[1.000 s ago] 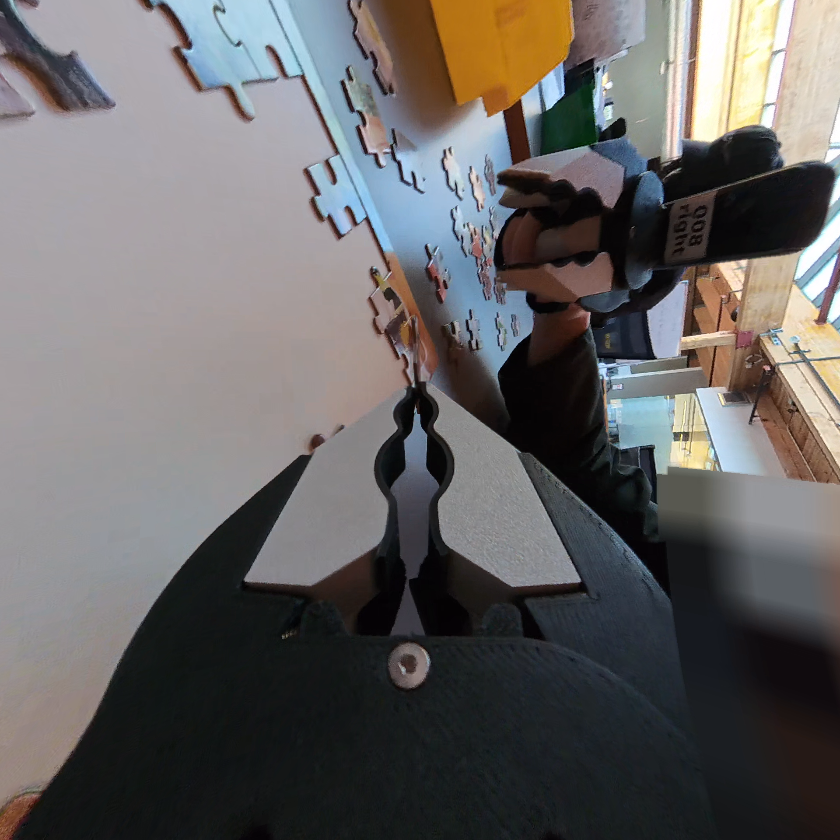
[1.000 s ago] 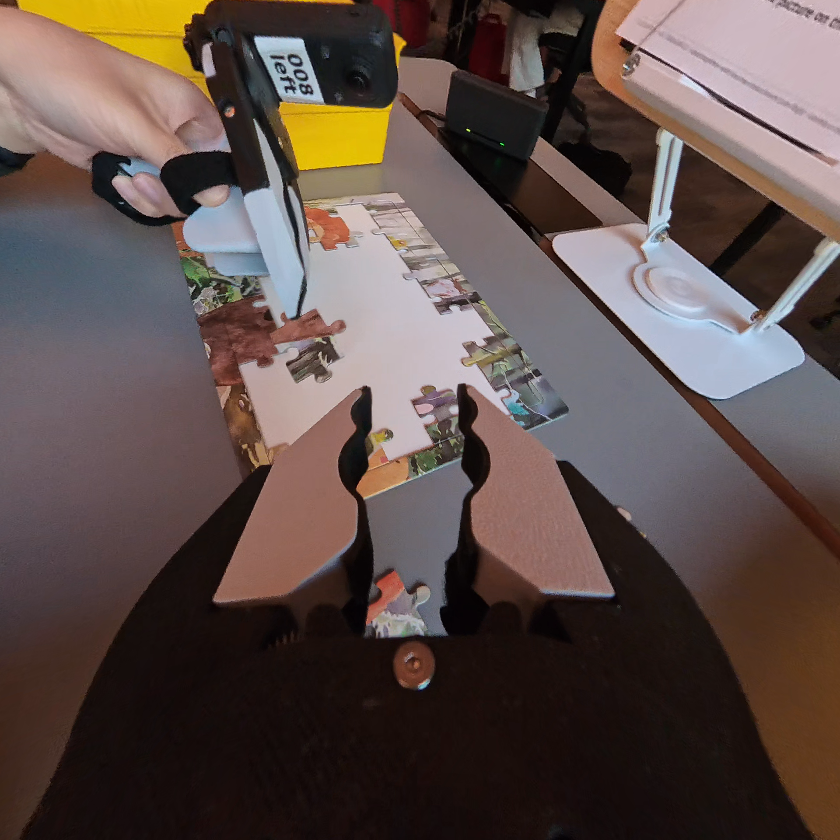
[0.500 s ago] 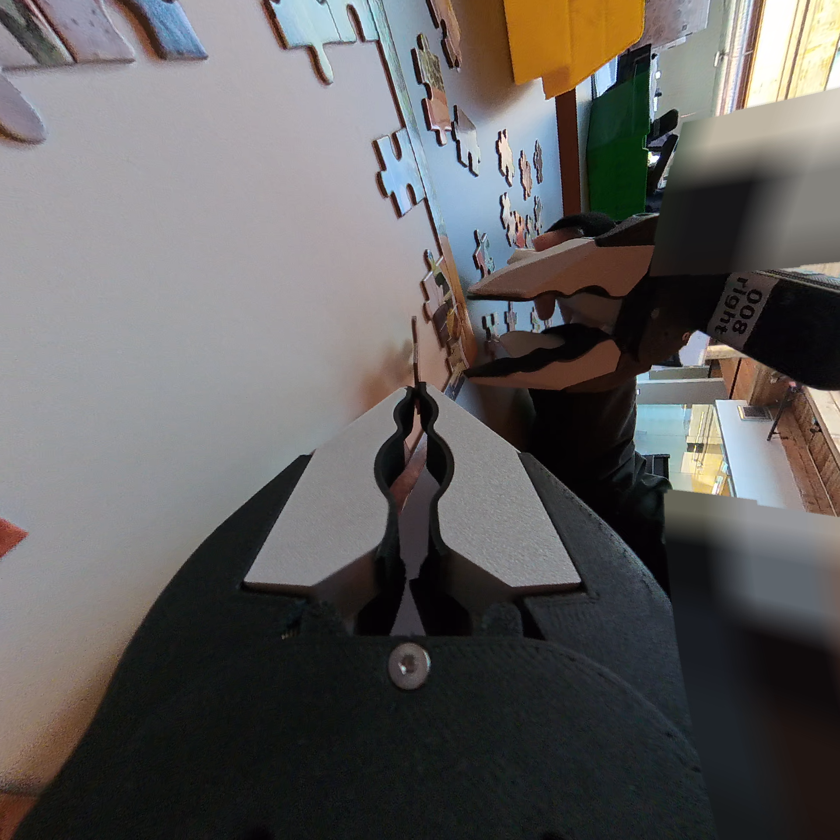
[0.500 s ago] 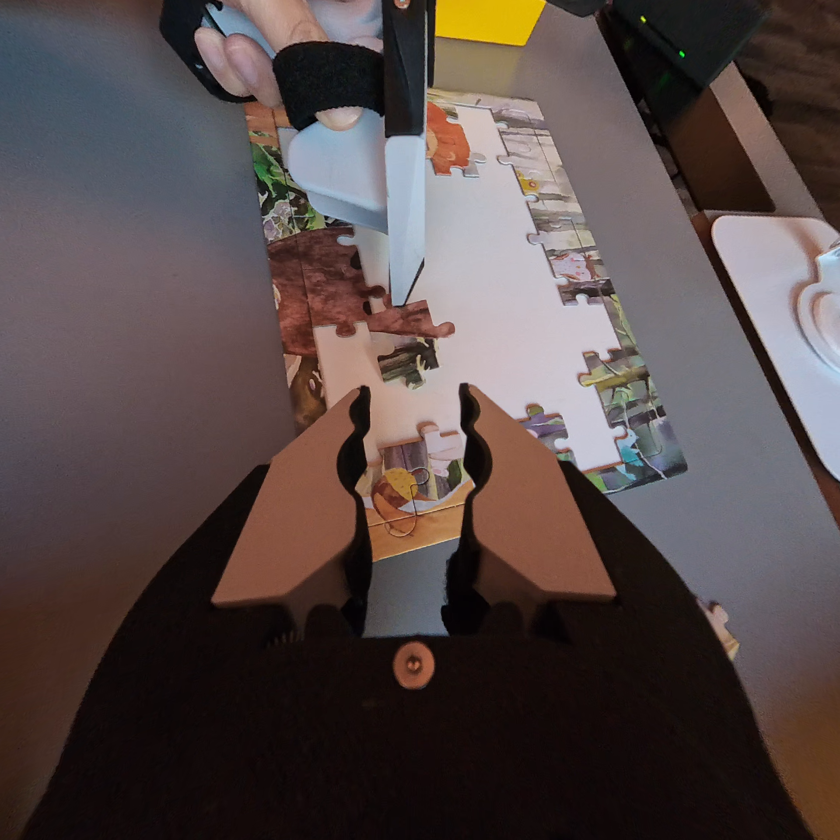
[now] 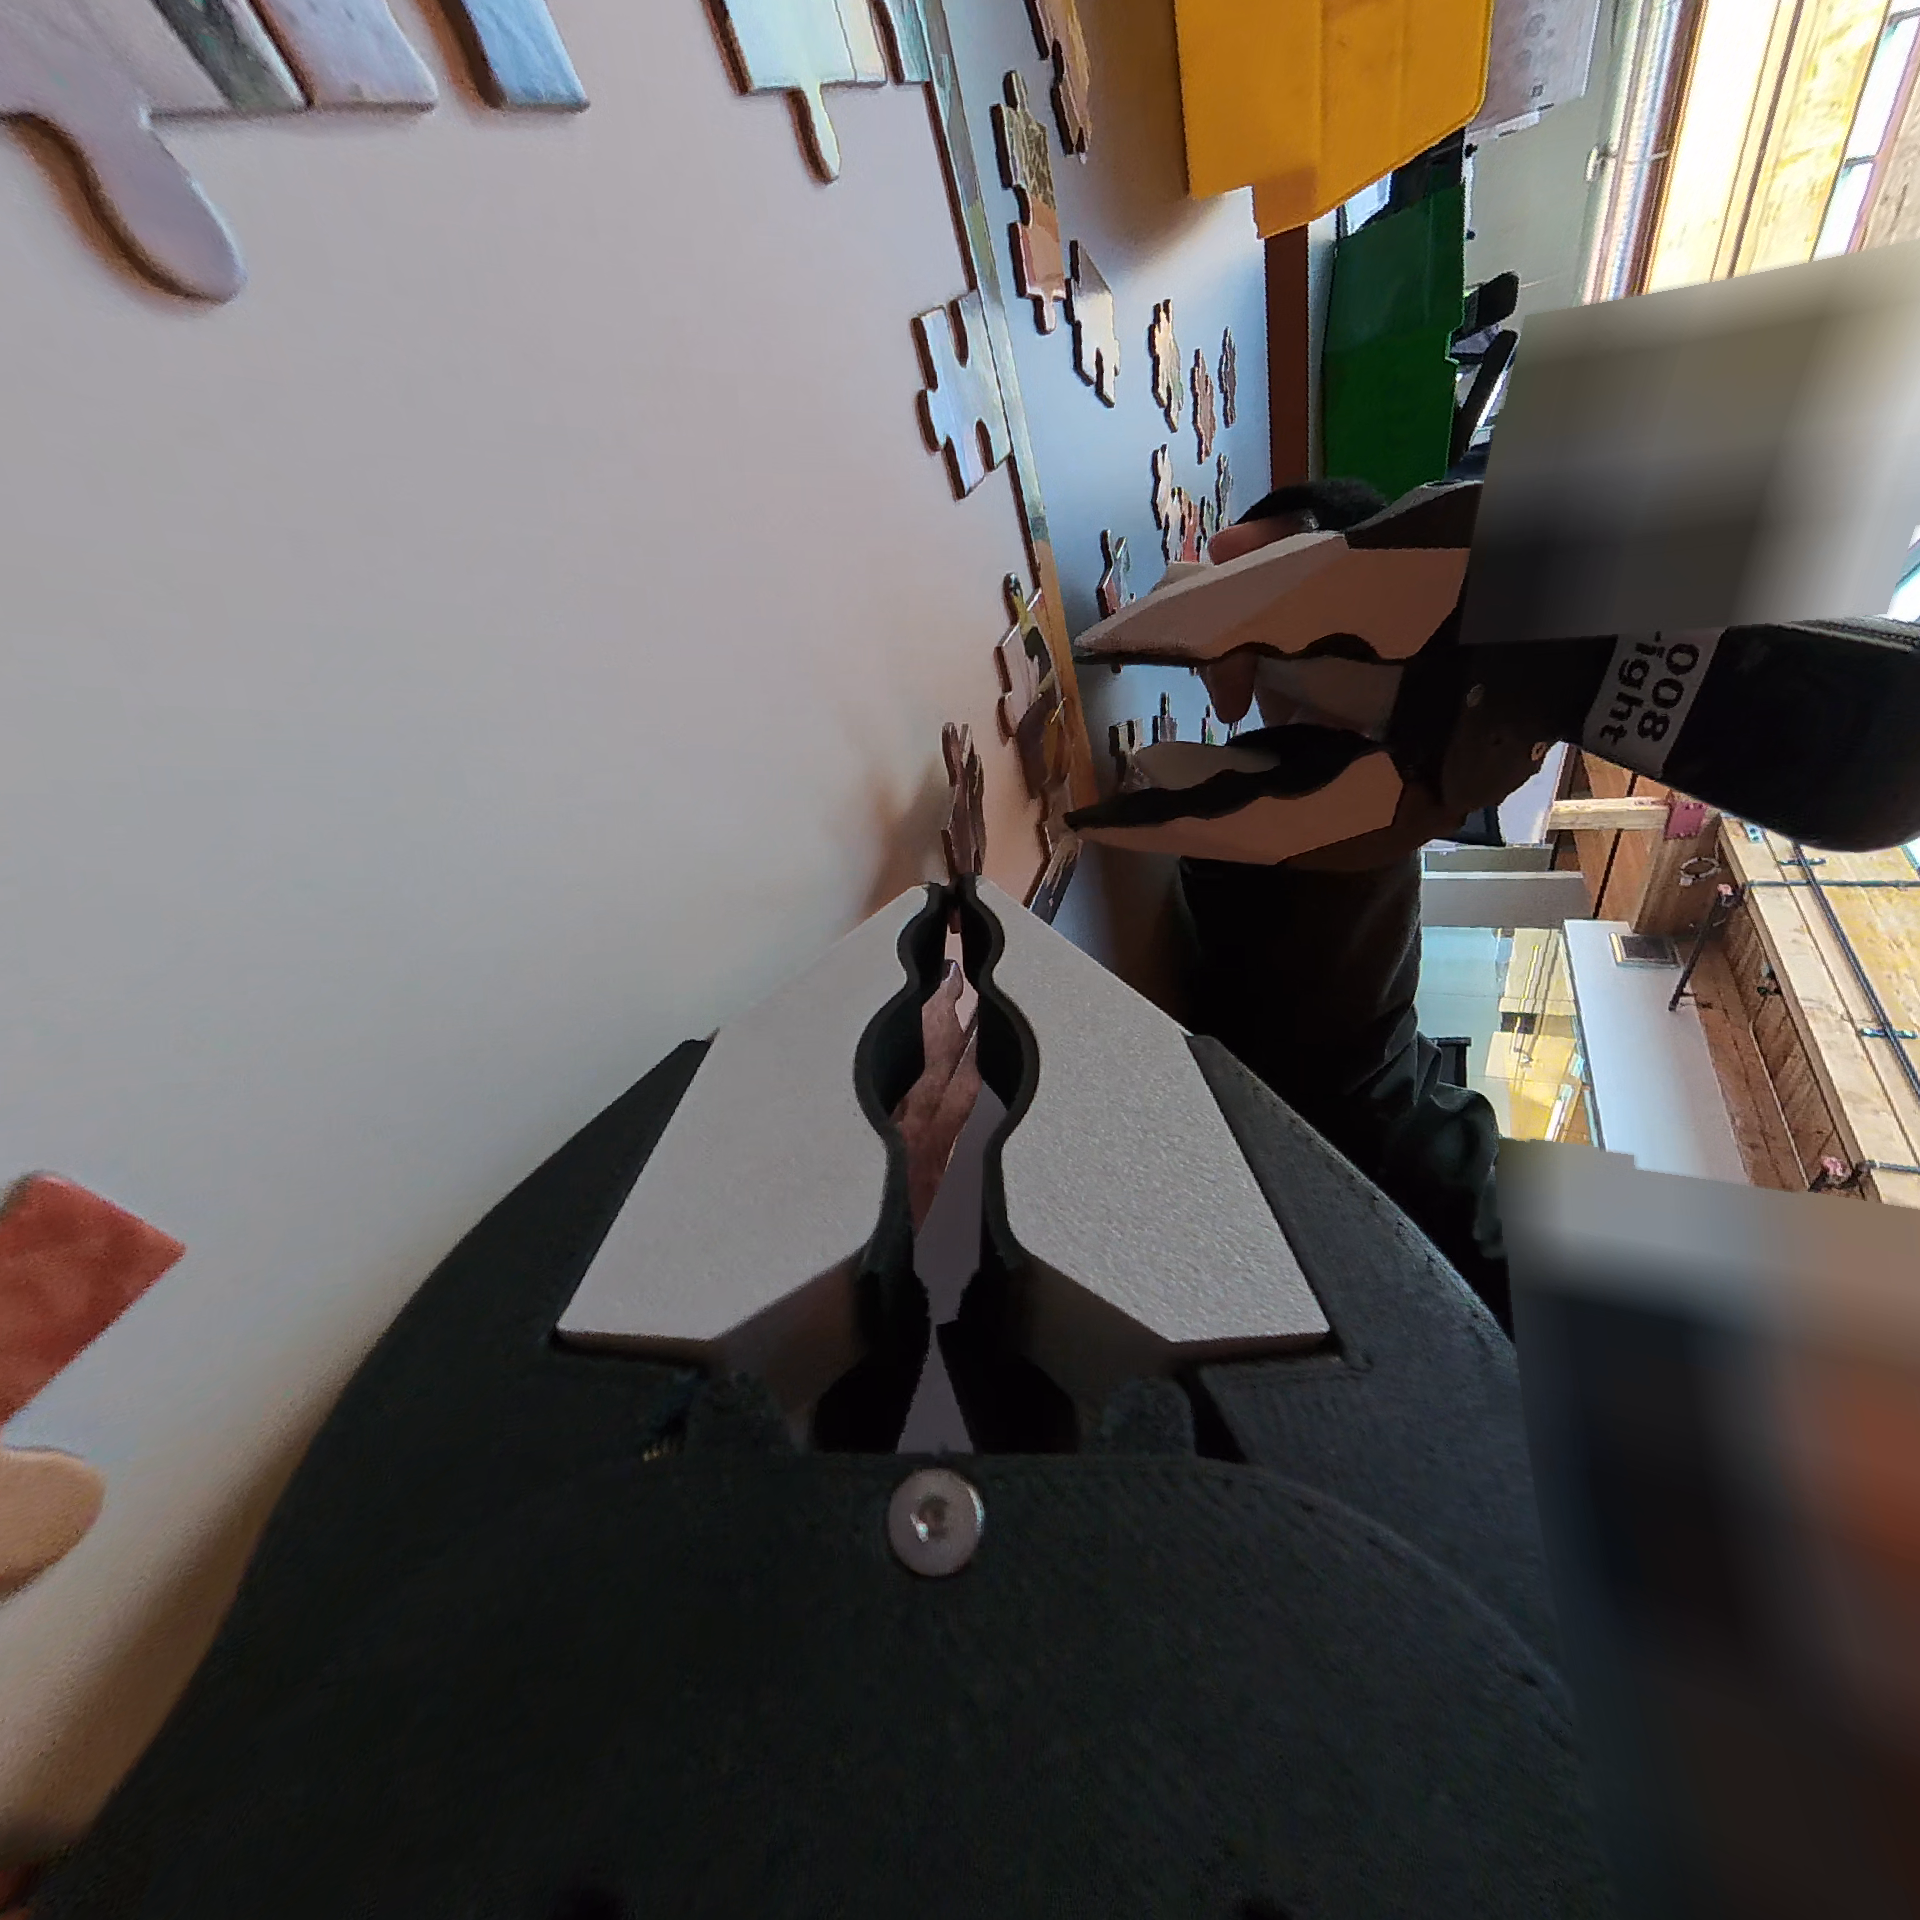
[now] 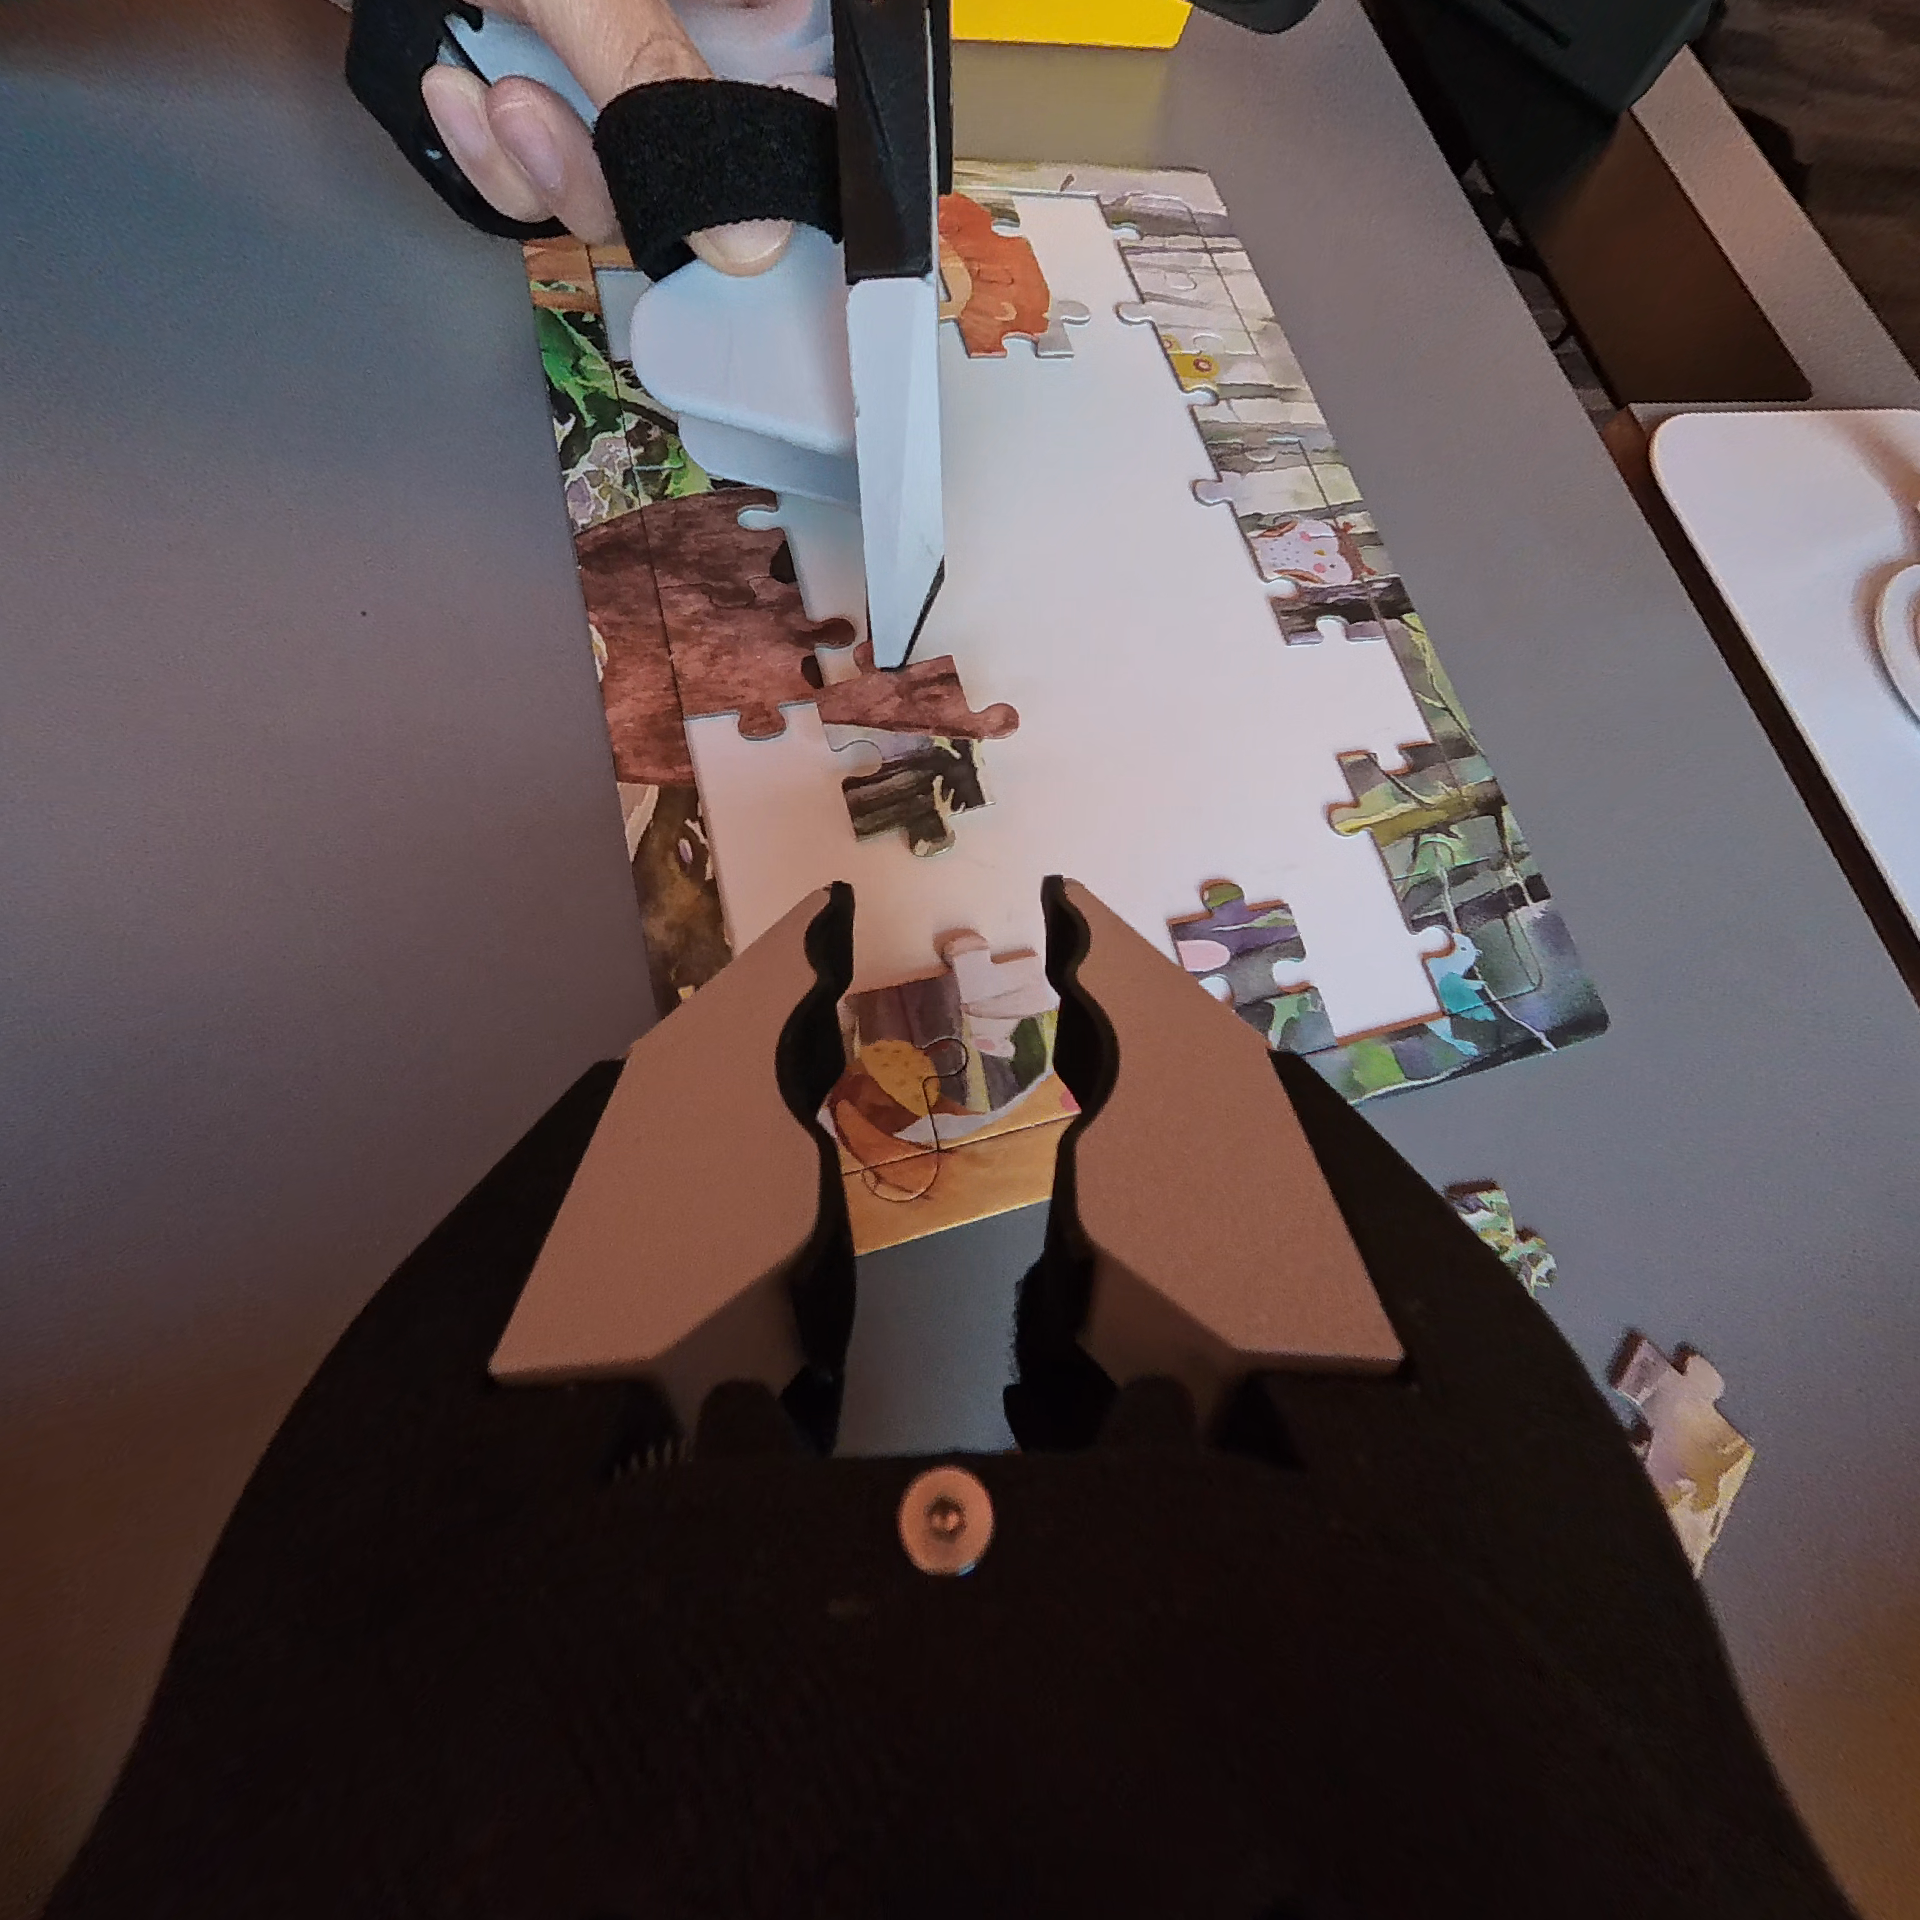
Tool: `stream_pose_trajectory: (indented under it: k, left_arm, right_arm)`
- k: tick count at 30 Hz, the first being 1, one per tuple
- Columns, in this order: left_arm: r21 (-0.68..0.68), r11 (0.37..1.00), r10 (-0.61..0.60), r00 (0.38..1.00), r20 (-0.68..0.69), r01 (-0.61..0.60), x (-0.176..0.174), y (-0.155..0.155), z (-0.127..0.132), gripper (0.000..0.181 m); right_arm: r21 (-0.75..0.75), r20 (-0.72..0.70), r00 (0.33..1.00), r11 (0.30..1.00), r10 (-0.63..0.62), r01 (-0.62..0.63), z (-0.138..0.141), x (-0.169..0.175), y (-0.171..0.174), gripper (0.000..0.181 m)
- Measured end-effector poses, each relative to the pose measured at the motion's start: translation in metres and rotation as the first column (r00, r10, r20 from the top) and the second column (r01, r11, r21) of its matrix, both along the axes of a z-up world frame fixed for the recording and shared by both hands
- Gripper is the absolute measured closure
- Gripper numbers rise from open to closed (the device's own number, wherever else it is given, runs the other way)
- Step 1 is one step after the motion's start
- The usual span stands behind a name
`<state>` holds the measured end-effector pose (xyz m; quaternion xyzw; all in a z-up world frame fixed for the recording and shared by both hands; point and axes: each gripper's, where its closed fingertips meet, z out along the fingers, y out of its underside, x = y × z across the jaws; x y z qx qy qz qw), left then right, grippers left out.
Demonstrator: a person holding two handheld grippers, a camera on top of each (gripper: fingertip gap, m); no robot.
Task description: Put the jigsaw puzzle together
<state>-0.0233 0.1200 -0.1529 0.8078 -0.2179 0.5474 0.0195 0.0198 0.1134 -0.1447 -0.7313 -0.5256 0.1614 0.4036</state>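
Observation:
The puzzle board (image 6: 1091,520) lies on the grey table, white in the middle with a joined picture border. My left gripper (image 6: 899,655) is shut on one edge of a brown puzzle piece (image 6: 914,707), holding it against the board beside the brown joined section (image 6: 686,644). In the left wrist view the left gripper (image 5: 956,894) pinches the piece (image 5: 961,800), seen edge-on. My right gripper (image 6: 948,894) is open and empty over the board's near edge; it also shows in the left wrist view (image 5: 1075,738). A dark loose piece (image 6: 914,800) lies on the board just below the brown one.
Two loose pieces (image 6: 1507,1236) (image 6: 1683,1423) lie on the table to the right of my right gripper, and several more (image 5: 1164,364) are scattered beyond the board. A yellow box (image 5: 1320,94) stands at the far end. A white stand base (image 6: 1787,582) sits at the right. One gripper's finger ends stand about 6 centimetres off the other's.
My right gripper has moved forward and tipped down over the board's near edge, still open. My left gripper has kept the brown piece and come closer to the board.

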Motion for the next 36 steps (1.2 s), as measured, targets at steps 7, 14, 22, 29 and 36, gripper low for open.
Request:
stream_pose_trajectory:
  k: [7,14,22,29,36]
  left_arm:
    - [-0.002,1.0,-0.001,1.0,0.001,0.001,-0.0003,0.0003,-0.0009,0.181]
    - [-0.003,1.0,0.0,1.0,-0.009,0.0,-0.0013,0.0015,-0.0046,0.181]
    - [-0.009,1.0,0.001,1.0,-0.006,-0.001,-0.0014,0.0016,-0.005,0.181]
    - [-0.012,1.0,0.003,1.0,-0.003,-0.003,-0.0014,0.0018,-0.0052,0.181]
    - [-0.016,1.0,0.004,1.0,0.0,-0.004,-0.0013,0.002,-0.0052,0.181]
  right_arm:
    - [-0.003,0.004,1.0,1.0,0.003,-0.003,-0.0014,-0.0007,-0.0005,0.144]
    - [-0.01,0.011,1.0,1.0,0.01,-0.01,-0.0045,-0.0025,-0.0016,0.144]
    - [-0.016,0.012,1.0,1.0,0.014,-0.014,-0.0058,-0.0039,-0.0021,0.145]
    - [-0.017,0.012,1.0,1.0,0.012,-0.012,-0.006,-0.0035,-0.0019,0.145]
    - [-0.019,0.014,1.0,1.0,0.012,-0.011,-0.0066,-0.0032,-0.0017,0.145]
